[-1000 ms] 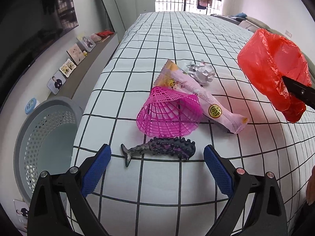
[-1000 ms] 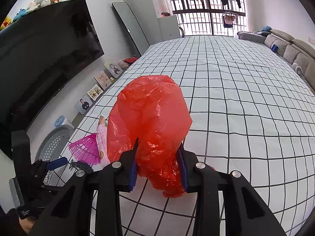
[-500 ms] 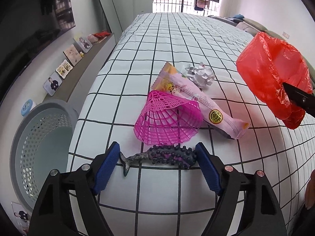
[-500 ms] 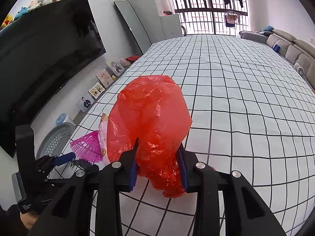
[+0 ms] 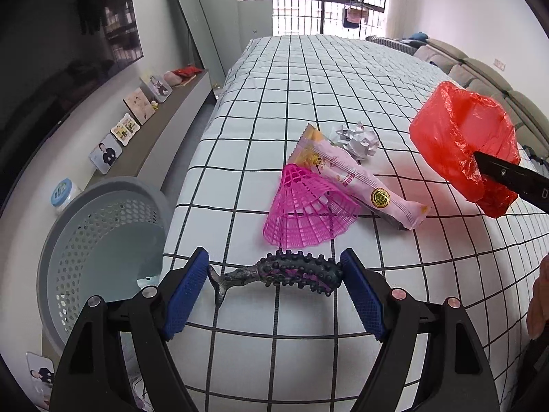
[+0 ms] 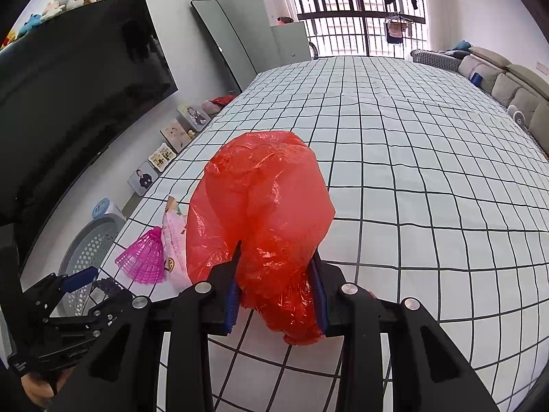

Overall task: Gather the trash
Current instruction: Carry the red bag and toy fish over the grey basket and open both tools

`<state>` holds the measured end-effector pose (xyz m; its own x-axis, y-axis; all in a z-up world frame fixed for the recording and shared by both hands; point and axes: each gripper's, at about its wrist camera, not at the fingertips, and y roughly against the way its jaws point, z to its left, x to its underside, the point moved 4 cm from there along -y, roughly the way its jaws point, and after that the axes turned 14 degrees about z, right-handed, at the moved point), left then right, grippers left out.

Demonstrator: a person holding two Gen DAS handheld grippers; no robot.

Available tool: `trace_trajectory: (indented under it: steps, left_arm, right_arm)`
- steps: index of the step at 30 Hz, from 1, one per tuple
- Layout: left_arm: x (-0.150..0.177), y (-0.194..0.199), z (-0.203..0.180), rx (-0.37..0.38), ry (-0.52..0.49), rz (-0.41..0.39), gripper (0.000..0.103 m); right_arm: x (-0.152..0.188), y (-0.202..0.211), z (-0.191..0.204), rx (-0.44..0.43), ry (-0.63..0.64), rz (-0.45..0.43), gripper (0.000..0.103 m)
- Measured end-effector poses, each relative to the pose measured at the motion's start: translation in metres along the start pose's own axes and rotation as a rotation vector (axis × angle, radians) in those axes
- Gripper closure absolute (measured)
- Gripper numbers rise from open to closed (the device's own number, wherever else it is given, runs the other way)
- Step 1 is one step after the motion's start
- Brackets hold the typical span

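A dark knobbly toy sea creature (image 5: 284, 273) lies on the checked bed near its front edge. My left gripper (image 5: 274, 292) is open, its blue pads on either side of the toy, close to its two ends. Behind it lie a pink plastic mesh cone (image 5: 305, 209), a pink snack wrapper (image 5: 357, 178) and a crumpled paper ball (image 5: 360, 139). My right gripper (image 6: 276, 295) is shut on a red plastic bag (image 6: 260, 206) and holds it above the bed, to the right of the trash; the bag also shows in the left wrist view (image 5: 463, 140).
A grey perforated laundry basket (image 5: 85, 250) stands on the floor left of the bed. A low shelf (image 5: 154, 130) with framed pictures runs along the left wall under a dark TV (image 6: 68, 103). A sofa (image 6: 507, 82) lies far right.
My left gripper has moved forward and down so the toy now lies between its pads. The right gripper with the red bag has hardly moved.
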<state>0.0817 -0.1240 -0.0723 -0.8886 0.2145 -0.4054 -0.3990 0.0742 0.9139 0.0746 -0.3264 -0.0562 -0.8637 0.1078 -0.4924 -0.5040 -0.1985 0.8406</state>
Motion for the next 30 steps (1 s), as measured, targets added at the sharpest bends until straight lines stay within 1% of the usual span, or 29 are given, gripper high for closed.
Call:
trace_trajectory:
  steps: [3,7,11,13,17,20,25,30]
  left_arm:
    - [0.002,0.012,0.005,0.003,-0.001,-0.026,0.027]
    - [0.005,0.027,0.011,0.010,-0.005,-0.059,0.027]
    - [0.005,0.037,0.018,0.030,-0.004,-0.082,0.027]
    - [0.007,0.044,0.023,0.043,-0.005,-0.095,0.027]
    - [0.012,0.052,0.036,0.048,-0.003,-0.121,0.027]
    - [0.017,0.056,0.048,0.045,0.004,-0.132,0.027]
    - [0.023,0.058,0.077,0.027,0.028,-0.141,0.027]
    - [0.030,0.056,0.113,-0.002,0.069,-0.140,0.027]
  right_arm:
    - [0.003,0.008,0.001,0.004,0.000,-0.025,0.070]
    - [0.017,0.022,0.003,0.008,-0.013,-0.033,0.070]
    - [0.027,0.039,0.013,0.024,-0.005,-0.045,0.070]
    - [0.030,0.048,0.021,0.018,0.000,-0.053,0.070]
    - [0.039,0.060,0.046,0.007,0.032,-0.066,0.070]
    - [0.042,0.059,0.068,-0.013,0.064,-0.058,0.070]
    - [0.044,0.045,0.113,-0.061,0.124,-0.018,0.070]
    - [0.043,0.019,0.165,-0.111,0.185,0.034,0.070]
